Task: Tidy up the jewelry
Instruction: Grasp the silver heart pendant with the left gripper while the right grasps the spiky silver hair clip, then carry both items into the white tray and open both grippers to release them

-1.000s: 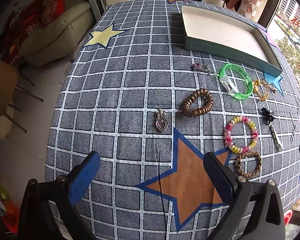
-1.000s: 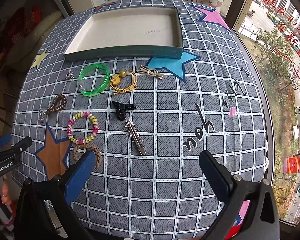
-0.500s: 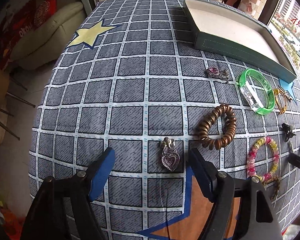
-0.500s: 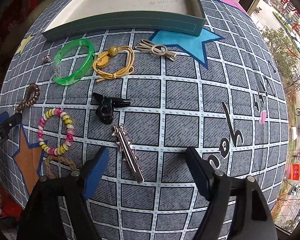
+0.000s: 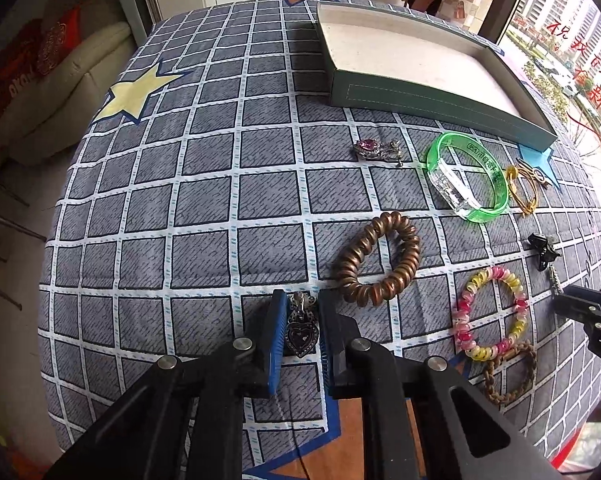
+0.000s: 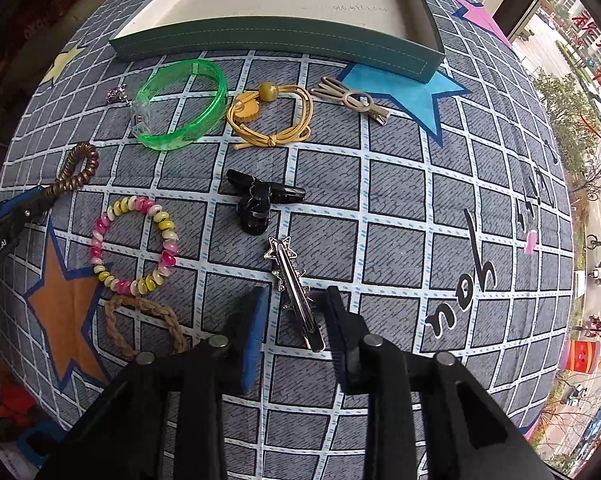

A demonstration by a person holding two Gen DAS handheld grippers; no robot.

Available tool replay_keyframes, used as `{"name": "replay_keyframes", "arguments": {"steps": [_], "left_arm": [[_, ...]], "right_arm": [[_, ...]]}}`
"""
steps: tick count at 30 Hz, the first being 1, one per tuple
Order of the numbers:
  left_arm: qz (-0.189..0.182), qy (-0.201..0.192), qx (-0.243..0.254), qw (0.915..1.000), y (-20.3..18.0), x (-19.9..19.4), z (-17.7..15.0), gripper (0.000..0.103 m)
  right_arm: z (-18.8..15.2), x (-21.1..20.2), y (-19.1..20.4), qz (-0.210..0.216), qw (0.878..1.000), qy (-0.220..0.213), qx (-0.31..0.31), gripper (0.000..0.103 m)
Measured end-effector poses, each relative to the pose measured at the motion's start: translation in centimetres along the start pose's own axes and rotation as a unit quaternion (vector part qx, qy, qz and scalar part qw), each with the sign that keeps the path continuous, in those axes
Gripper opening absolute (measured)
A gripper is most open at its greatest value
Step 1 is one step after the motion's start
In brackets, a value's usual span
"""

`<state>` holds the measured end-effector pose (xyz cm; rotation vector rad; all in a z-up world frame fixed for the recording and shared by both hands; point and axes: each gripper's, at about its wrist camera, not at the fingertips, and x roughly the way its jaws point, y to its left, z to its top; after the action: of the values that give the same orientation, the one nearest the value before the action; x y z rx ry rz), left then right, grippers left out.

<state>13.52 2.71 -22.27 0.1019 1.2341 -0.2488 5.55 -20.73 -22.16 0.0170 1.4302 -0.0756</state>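
Note:
My left gripper [image 5: 299, 300] is closed down around a dark heart pendant [image 5: 301, 330] lying on the checked cloth, its pads touching the pendant's sides. My right gripper [image 6: 296, 300] straddles a silver star hair clip [image 6: 296, 300], jaws narrowed with a small gap each side. A green tray [image 5: 420, 96] with a white inside sits at the back, also in the right wrist view [image 6: 284, 38]. Between lie a green bangle [image 6: 180, 104], a brown coil bracelet [image 5: 378, 260], a pink-yellow bead bracelet [image 6: 134, 240], a yellow cord tie [image 6: 272, 116] and a black clip [image 6: 260, 200].
A pink-stone brooch [image 5: 376, 150], a braided brown ring [image 6: 144, 324] and a gold bow clip [image 6: 352, 100] also lie on the cloth. The table edge drops off on the left toward a sofa [image 5: 60, 92] and a window is on the right.
Both grippers came down and forward to the cloth. The left jaws closed onto the heart pendant. The right jaws narrowed around the star hair clip.

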Motion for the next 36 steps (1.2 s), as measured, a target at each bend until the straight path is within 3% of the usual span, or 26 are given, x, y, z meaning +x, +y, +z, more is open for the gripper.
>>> {"name": "replay_keyframes", "arguments": {"steps": [3, 11, 21, 31, 36], "left_arm": [[-0.007, -0.002, -0.002, 1.0000, 0.1, -0.6, -0.2, 0.028], [-0.019, -0.025, -0.016, 0.9994, 0.1, -4.2, 0.5, 0.028], [-0.046, -0.068, -0.035, 0.9960, -1.2, -7.4, 7.0, 0.028], [-0.042, -0.086, -0.005, 0.9954, -6.1, -4.3, 15.3, 0.028], [-0.014, -0.082, 0.018, 0.9964, -8.6, -1.2, 18.5, 0.028]], "right_arm": [[-0.1, -0.8, 0.8, 0.012, 1.000, 0.001, 0.011, 0.019], [1.3, -4.9, -1.9, 0.085, 0.995, -0.028, 0.051, 0.019], [7.5, -7.7, -5.1, 0.138, 0.985, -0.069, 0.073, 0.019], [16.6, -6.6, -7.4, 0.158, 0.981, -0.080, 0.081, 0.019], [20.2, -4.3, -8.8, 0.158, 0.981, -0.071, 0.090, 0.019]]}}
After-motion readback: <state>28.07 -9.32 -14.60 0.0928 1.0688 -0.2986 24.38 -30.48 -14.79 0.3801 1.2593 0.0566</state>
